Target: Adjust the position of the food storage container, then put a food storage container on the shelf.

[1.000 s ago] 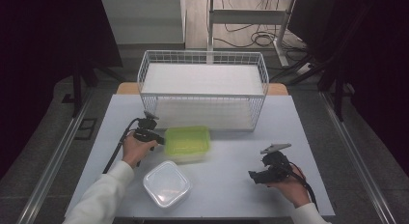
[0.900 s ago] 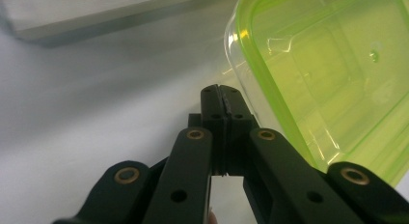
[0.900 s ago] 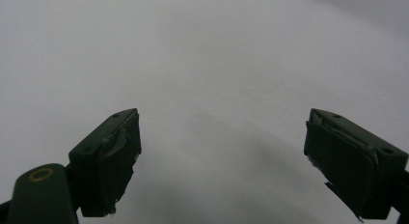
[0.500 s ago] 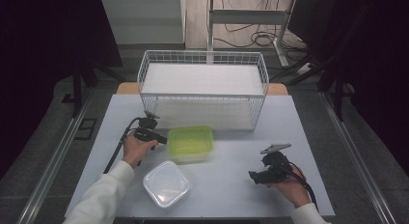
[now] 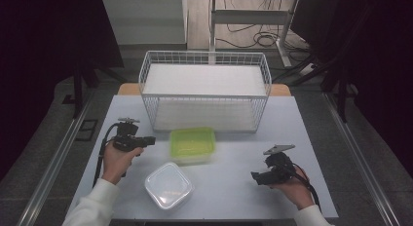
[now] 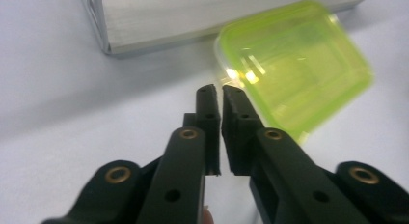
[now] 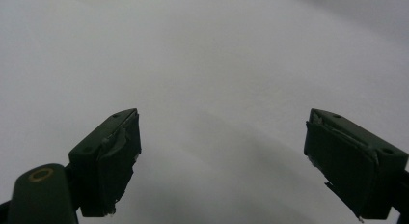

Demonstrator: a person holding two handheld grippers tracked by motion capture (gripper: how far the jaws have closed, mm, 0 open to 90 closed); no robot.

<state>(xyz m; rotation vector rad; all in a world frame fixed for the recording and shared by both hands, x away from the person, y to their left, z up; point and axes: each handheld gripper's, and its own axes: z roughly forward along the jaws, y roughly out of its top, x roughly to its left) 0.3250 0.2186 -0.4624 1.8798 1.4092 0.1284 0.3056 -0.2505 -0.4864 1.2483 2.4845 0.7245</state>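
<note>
A lime-green lidded container [image 5: 192, 144] lies on the pale table [image 5: 234, 197] in front of the wire basket [image 5: 204, 89]. My left gripper [image 5: 150, 140] hovers a short way to its left, pointing at it and not touching it. In the left gripper view the jaws have just been opening; my left gripper [image 6: 219, 91] shows a narrow slit with nothing in it, and the green container [image 6: 294, 64] lies beyond the tips. My right gripper [image 5: 254, 176] rests at the front right; in its own view my right gripper [image 7: 222, 132] is wide open over bare table.
A clear square container with a whitish lid [image 5: 168, 185] sits near the front edge, between the two hands. The white wire basket's corner [image 6: 103, 35] stands just behind the green container. Dark floor and cables surround the table.
My left gripper has drawn back to the left and slightly up, away from the green container's edge. The container stays put. The right hand has not moved.
</note>
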